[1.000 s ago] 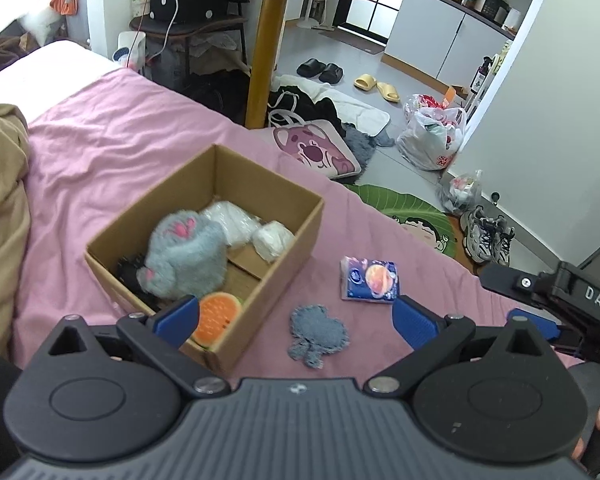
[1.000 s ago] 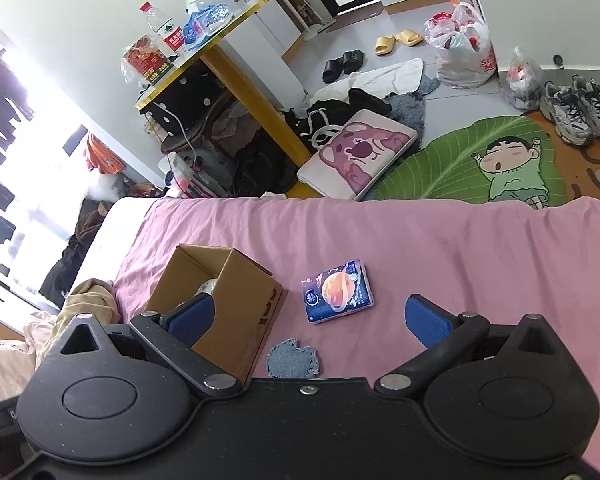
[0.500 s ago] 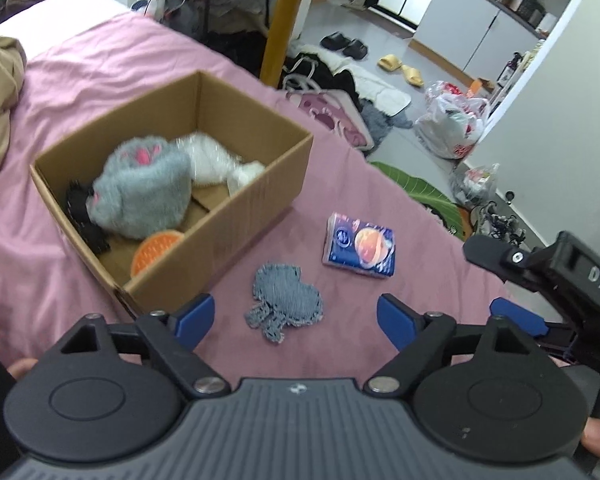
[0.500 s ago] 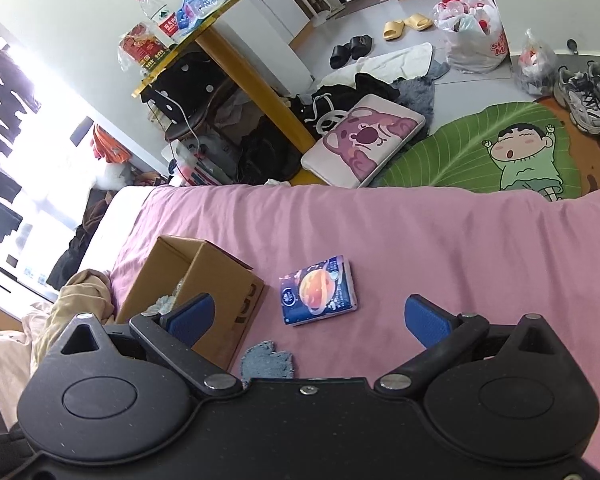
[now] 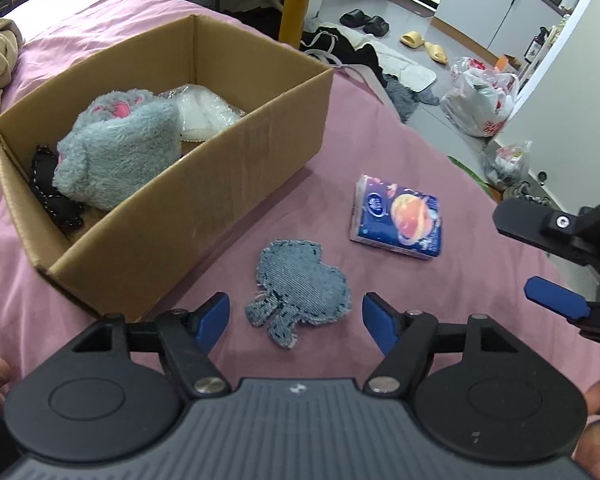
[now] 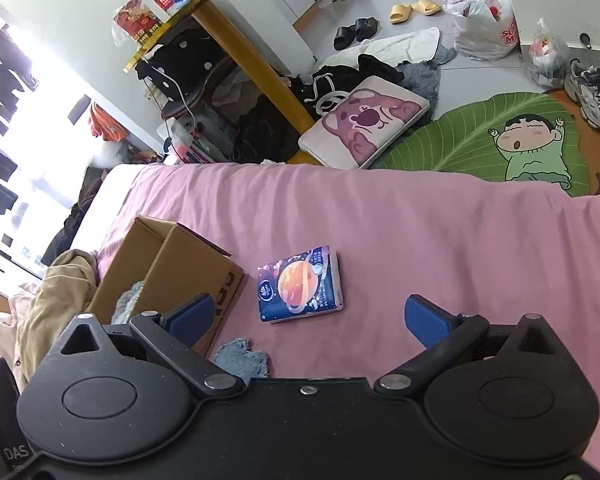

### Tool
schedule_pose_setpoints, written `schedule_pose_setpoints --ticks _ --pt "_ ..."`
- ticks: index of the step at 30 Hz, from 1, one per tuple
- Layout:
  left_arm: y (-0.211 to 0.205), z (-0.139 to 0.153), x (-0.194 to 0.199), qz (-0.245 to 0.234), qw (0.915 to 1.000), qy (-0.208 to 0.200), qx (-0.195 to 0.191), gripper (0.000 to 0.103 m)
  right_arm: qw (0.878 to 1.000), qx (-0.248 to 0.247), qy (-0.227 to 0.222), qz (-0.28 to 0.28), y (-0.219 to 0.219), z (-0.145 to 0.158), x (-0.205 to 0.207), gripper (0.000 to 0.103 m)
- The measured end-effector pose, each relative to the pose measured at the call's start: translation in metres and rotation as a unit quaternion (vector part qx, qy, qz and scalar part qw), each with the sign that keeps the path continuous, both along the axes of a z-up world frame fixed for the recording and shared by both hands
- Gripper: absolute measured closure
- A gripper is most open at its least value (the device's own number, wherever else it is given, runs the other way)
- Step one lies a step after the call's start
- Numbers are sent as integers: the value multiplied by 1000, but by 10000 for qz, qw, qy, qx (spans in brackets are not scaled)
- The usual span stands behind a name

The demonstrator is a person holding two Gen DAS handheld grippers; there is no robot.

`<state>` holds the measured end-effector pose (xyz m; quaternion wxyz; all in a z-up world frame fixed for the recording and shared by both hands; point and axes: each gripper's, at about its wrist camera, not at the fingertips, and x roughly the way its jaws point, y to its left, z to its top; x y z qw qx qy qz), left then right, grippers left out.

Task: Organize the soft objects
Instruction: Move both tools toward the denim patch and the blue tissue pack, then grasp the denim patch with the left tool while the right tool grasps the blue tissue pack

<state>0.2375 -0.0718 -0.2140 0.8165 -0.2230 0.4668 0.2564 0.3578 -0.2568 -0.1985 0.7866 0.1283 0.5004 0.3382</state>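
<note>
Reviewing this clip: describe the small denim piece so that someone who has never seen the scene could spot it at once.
Start at the open cardboard box on the pink bedspread. Just outside its near corner lies the denim patch, flat between the left gripper's open blue fingertips. Unlike the glossy tissue pack beyond it, it is faded blue cloth with frayed, stitched edges and an irregular lobed outline.

Between the left gripper's (image 5: 296, 316) wide-apart jaws lies a denim patch (image 5: 298, 286), rough-woven with frayed edges. Ahead of the right finger, the tissue pack (image 5: 398, 222) is in glossy printed plastic film. Ahead of the left finger, the box (image 5: 204, 208) is matt brown cardboard; inside are a fluffy grey plush (image 5: 120, 152) and crinkled clear plastic wrap (image 5: 204, 108). The sheet (image 5: 440, 292) is matt pink cloth. The finger pads (image 5: 214, 316) look like matt blue plastic, the body ribbed matt black.
</note>
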Motion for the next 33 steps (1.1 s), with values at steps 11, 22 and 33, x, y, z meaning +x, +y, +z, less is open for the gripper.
schedule_pose_setpoints --ticks 11,22,33 --pt "9 -24 7 185 9998 2 29 34 9981 -323 -263 452 30 -14 2 1" --pt "23 -22 -1 584 9971 -251 -426 77 9948 -558 -435 733 61 -25 -1 1" --pt "35 -22 -8 696 9934 -425 -807 77 9879 -1273 -513 716 86 -30 -7 5"
